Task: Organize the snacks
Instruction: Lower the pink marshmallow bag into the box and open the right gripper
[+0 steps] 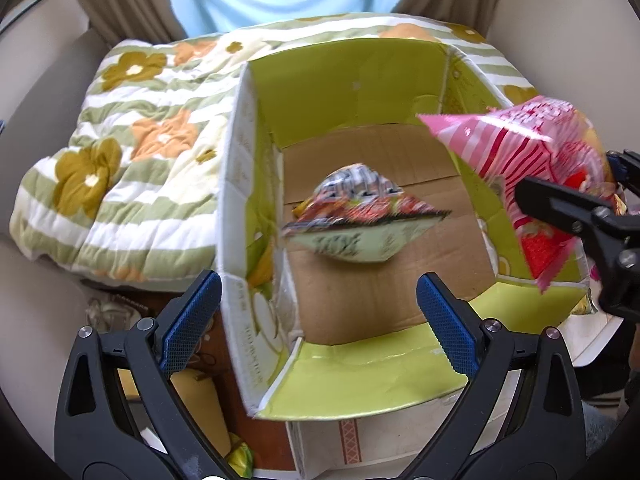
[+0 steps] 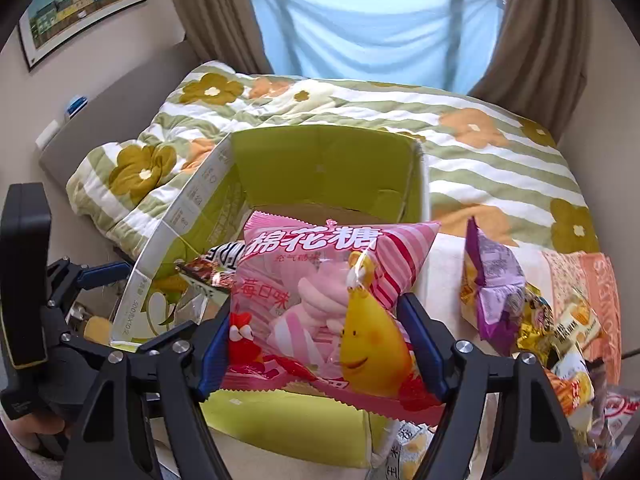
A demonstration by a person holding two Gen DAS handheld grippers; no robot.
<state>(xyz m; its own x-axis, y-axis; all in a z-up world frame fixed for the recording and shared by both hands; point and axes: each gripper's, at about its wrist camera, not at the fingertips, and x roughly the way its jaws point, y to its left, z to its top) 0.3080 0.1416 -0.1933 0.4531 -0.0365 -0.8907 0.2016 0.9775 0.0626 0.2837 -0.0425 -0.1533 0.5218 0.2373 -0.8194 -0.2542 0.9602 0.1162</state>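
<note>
An open carton (image 1: pixel 340 80) with lime-green inner walls and a brown cardboard floor stands on the bed. My left gripper (image 1: pixel 318 282) hangs open over its near edge with nothing between the blue pads. Below it, a blurred red, black and pale green snack packet (image 1: pixel 360 220) is inside the carton, tilted; I cannot tell whether it rests on the floor. My right gripper (image 2: pixel 316 316) is shut on a pink striped marshmallow bag (image 2: pixel 320 280), held over the carton's (image 2: pixel 320 160) near right corner. The same bag (image 1: pixel 520 148) shows at the right of the left wrist view.
A green-striped floral quilt (image 2: pixel 480 160) covers the bed around the carton. A pile of several snack packets, one of them purple (image 2: pixel 500 292), lies to the right of it. A white box (image 1: pixel 348 440) sits under the carton's near side. Curtains hang behind.
</note>
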